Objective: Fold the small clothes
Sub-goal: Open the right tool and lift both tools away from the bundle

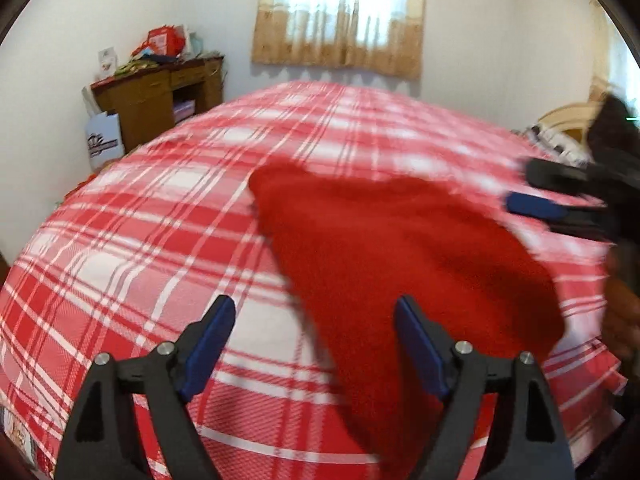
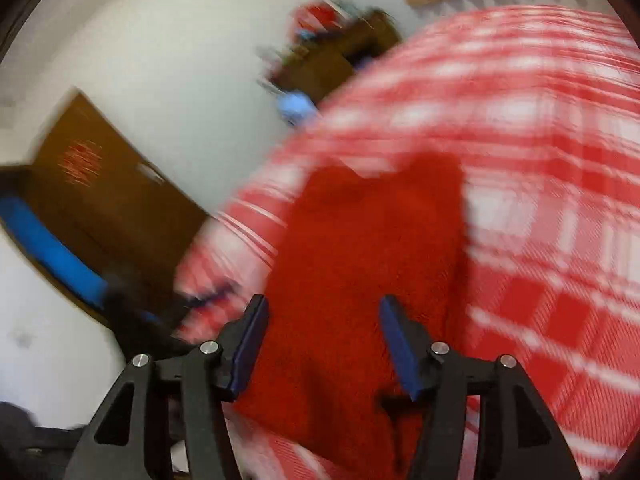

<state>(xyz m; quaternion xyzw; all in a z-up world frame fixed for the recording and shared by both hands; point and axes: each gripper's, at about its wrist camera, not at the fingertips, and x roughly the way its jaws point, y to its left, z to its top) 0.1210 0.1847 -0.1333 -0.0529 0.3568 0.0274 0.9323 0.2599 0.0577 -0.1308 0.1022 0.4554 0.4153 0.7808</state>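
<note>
A small red knitted garment [image 1: 400, 264] lies spread on the red and white plaid bedspread [image 1: 160, 240]. My left gripper [image 1: 316, 308] is open and empty, above the garment's near left edge. My right gripper [image 1: 520, 192] shows at the right of the left wrist view, open, beside the garment's far right edge. In the right wrist view the garment [image 2: 360, 280] lies under my open right gripper [image 2: 324, 308], whose jaws straddle it without closing. That view is motion-blurred. The left gripper [image 2: 200, 300] shows as a dark blur at the garment's left.
A wooden desk [image 1: 160, 96] with clutter stands in the far left corner, with a white box [image 1: 103, 142] on the floor beside it. A curtained window [image 1: 340, 16] is on the far wall. A brown door [image 2: 108, 208] is left of the bed. A headboard [image 1: 568, 120] is at right.
</note>
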